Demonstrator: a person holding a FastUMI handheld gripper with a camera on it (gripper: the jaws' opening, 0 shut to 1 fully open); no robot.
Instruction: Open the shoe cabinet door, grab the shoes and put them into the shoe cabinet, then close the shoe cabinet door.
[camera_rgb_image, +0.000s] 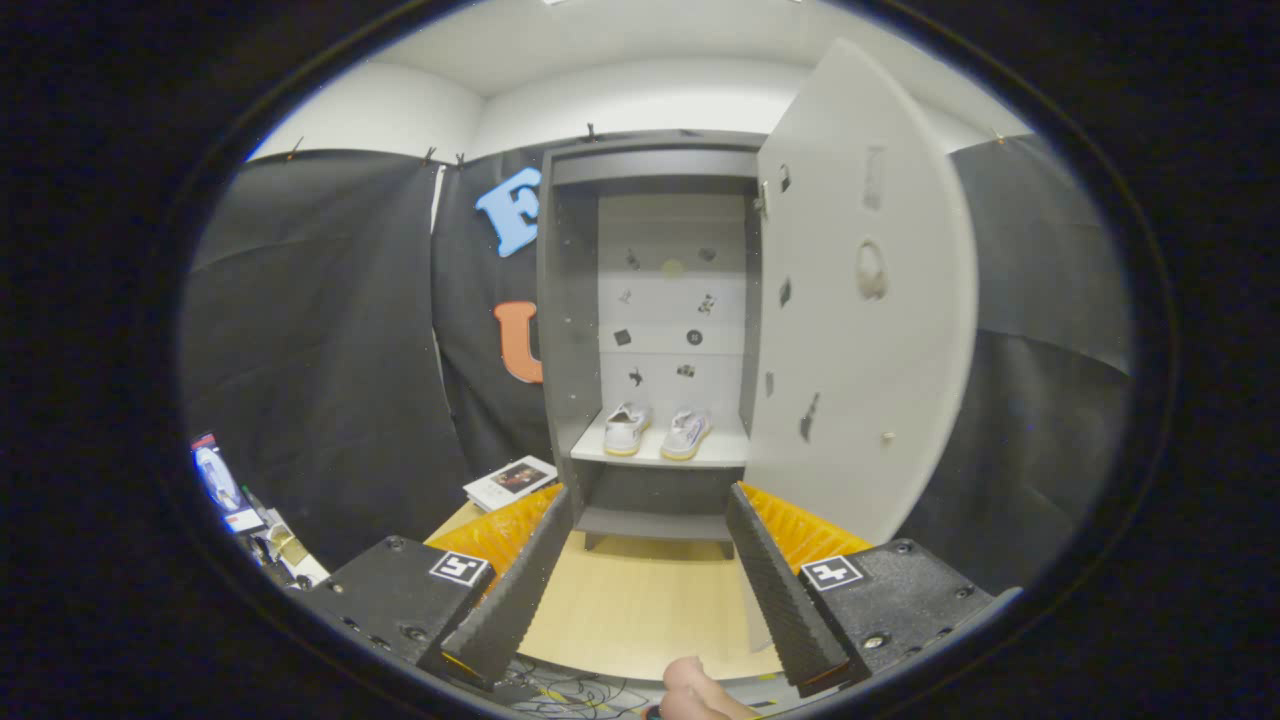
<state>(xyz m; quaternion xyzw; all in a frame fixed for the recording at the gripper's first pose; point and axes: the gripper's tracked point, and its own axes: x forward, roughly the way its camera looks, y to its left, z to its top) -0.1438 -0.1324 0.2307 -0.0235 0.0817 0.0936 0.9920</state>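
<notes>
1. My gripper (648, 500) is spread wide with nothing between its fingers, which point at the shoe cabinet (650, 330) ahead of me.
2. The cabinet door (865, 300) stands swung open on the right side, its inner face turned toward me, with small stickers and a small knob on it.
3. Two pale shoes (657, 430) sit side by side on the cabinet's shelf (660, 455), toes toward me, well beyond my fingertips and apart from them.
4. Under that shelf is a lower, darker shelf (655, 522), seen right between my fingers.
5. The back panel of the cabinet (672, 300) carries several small stickers.
6. The cabinet stands on a light wooden floor (640, 610) that runs near to me between the fingers.
7. A booklet (511, 481) lies on the floor just left of the cabinet, beyond my left finger.
8. A fingertip of my hand (695, 690) shows at the near end, below the gripper.
</notes>
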